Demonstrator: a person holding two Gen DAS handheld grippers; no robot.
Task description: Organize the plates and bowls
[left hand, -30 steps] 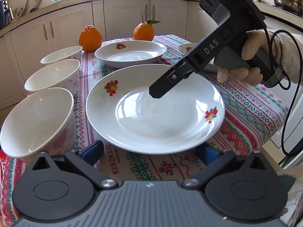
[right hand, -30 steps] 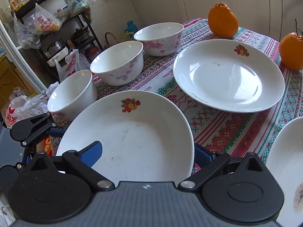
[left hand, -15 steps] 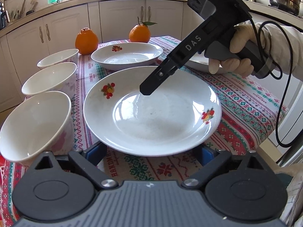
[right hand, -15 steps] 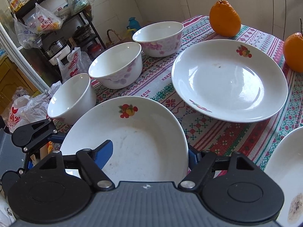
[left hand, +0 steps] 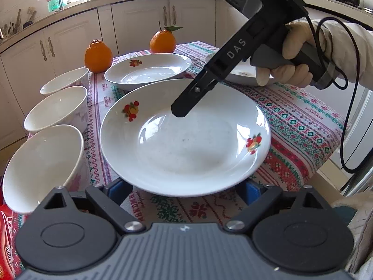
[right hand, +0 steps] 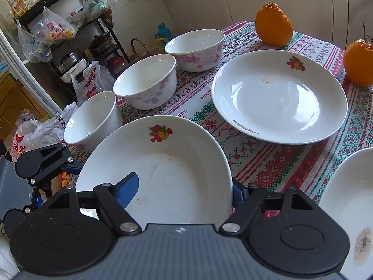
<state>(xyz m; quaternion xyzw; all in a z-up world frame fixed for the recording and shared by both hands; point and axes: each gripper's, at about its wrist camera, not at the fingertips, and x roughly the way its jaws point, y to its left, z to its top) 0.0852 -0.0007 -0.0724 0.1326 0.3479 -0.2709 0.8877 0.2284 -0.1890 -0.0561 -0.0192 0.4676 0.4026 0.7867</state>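
A white plate (left hand: 185, 137) with fruit decals lies on the patterned tablecloth (left hand: 300, 126). My right gripper (left hand: 180, 112) reaches in from the upper right. In the right wrist view one blue finger (right hand: 127, 190) rests inside the plate (right hand: 160, 163) and the other sits against its outer rim, so my right gripper (right hand: 184, 187) is shut on the plate. My left gripper (left hand: 186, 187) is at the plate's near rim. Its jaws are closing, with the rim above and between them, and no pad visibly presses it.
Three white bowls (left hand: 56, 109) line the table's left edge. A second plate (left hand: 149, 70) lies behind, and a third, stained plate (right hand: 349, 210) to the right. Two oranges (left hand: 98, 56) stand at the far end. Kitchen cabinets and a cluttered shelf surround the table.
The right gripper's jaws narrowed onto the plate's rim, then held. The left gripper's fingers drew slightly inward under the near rim. Both hands stayed almost in place.
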